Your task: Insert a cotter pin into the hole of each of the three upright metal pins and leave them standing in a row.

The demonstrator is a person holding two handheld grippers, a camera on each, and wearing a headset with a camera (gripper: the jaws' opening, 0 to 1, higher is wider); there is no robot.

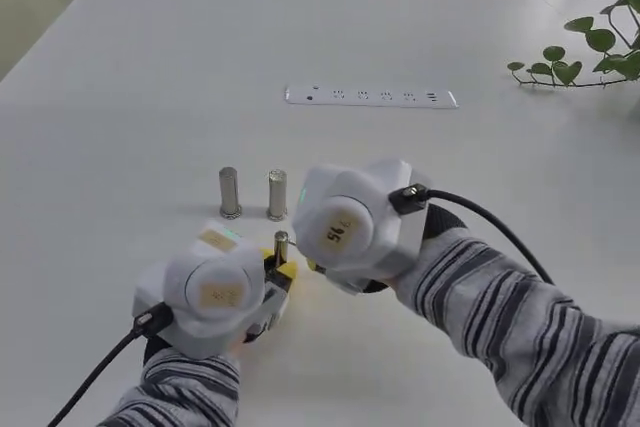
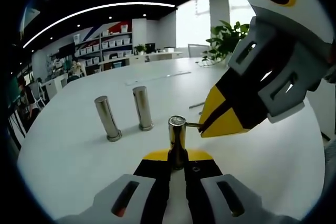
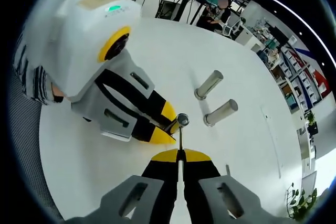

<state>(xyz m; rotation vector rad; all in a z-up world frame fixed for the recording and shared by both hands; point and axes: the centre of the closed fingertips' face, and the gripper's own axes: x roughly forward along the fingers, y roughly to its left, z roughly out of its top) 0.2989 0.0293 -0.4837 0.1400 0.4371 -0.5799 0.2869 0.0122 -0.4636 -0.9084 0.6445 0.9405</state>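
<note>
Three metal pins stand on the white table (image 1: 150, 77). Two of them (image 1: 230, 192) (image 1: 277, 194) stand side by side at the back. The third metal pin (image 2: 177, 137) stands nearer, upright between the jaws of my left gripper (image 2: 177, 157), which is shut on its lower part. My right gripper (image 3: 180, 153) is shut on a thin cotter pin (image 3: 180, 139) whose tip reaches the held pin's top (image 3: 182, 119). In the left gripper view the cotter pin (image 2: 193, 125) touches the side of the pin's head, with the right gripper's yellow fingertips (image 2: 223, 114) right behind it.
A white power strip (image 1: 370, 97) lies further back on the table. A green plant (image 1: 600, 47) stands at the far right edge. A thin wire piece (image 2: 195, 105), perhaps another cotter pin, lies on the table beyond the held pin.
</note>
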